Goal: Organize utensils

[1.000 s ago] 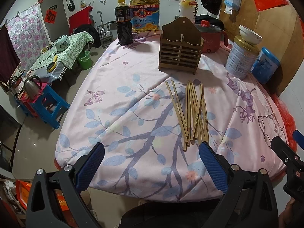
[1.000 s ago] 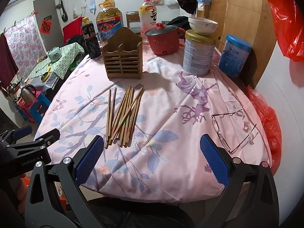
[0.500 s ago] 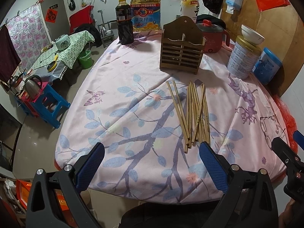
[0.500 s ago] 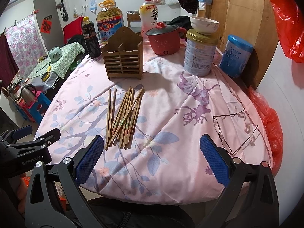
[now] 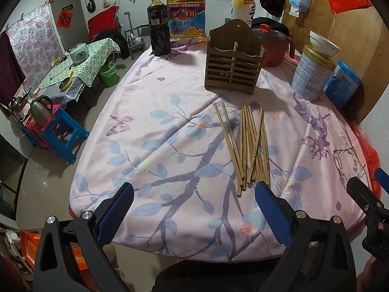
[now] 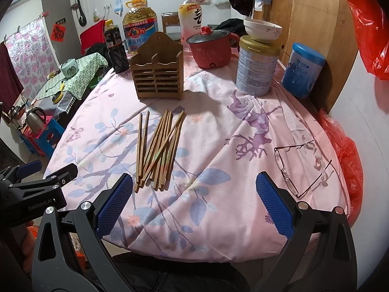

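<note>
Both pairs of jaws are held spread wide and empty over the near edge of the worktop. The left gripper [image 5: 194,209] is placed so that its right-hand jaw lies just beside the near ends of the chopsticks [image 5: 248,146]; the right gripper [image 6: 194,202] is placed so that its left-hand jaw lies just beside the same ends. The bundle is thus found slightly right of the left jaws and slightly left of the right jaws, about equally near to each. The chopsticks are laid loosely together, some crossing, their long axis running from the near edge toward the far edge. Straight beyond their far ends a slatted wooden holder [image 5: 234,60] is stood upright, apparently empty, and is judged the likely destination. The worktop is covered by a pink floral cloth [image 5: 158,126], creased in places. Bottles, a red pot [image 6: 210,48] and tins are ranged along the far edge; spectacles [image 6: 301,168] are seen near the right edge. A cluttered room is seen behind.
</note>
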Available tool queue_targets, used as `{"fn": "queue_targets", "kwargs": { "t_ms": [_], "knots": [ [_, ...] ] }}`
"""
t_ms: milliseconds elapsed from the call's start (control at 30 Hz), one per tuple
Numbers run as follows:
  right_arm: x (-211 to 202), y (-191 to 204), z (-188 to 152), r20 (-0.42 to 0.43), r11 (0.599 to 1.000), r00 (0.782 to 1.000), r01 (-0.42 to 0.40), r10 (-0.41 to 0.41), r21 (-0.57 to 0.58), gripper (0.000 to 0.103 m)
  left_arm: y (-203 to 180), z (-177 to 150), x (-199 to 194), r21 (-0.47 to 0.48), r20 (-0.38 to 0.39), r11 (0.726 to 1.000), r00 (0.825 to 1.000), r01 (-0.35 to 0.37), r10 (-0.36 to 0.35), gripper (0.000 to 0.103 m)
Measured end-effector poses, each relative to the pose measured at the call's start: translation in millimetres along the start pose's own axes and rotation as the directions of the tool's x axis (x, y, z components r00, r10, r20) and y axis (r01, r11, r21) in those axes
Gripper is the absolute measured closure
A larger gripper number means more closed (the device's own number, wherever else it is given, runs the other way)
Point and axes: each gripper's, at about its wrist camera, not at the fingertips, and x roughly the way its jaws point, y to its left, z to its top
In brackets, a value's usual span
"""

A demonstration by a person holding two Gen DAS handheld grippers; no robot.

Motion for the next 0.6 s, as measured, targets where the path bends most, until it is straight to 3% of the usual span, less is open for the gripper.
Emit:
{"fn": "queue_targets", "kwargs": {
  "t_ms": [600],
  "knots": [
    [8.7, 2.1, -2.0, -0.023, 1.0, 1.0, 0.003, -0.003, 0.009, 0.006, 1.4, -0.6, 3.2, -0.02, -0.03, 1.0, 0.999, 0.012, -0.012, 0.006]
  ]
}}
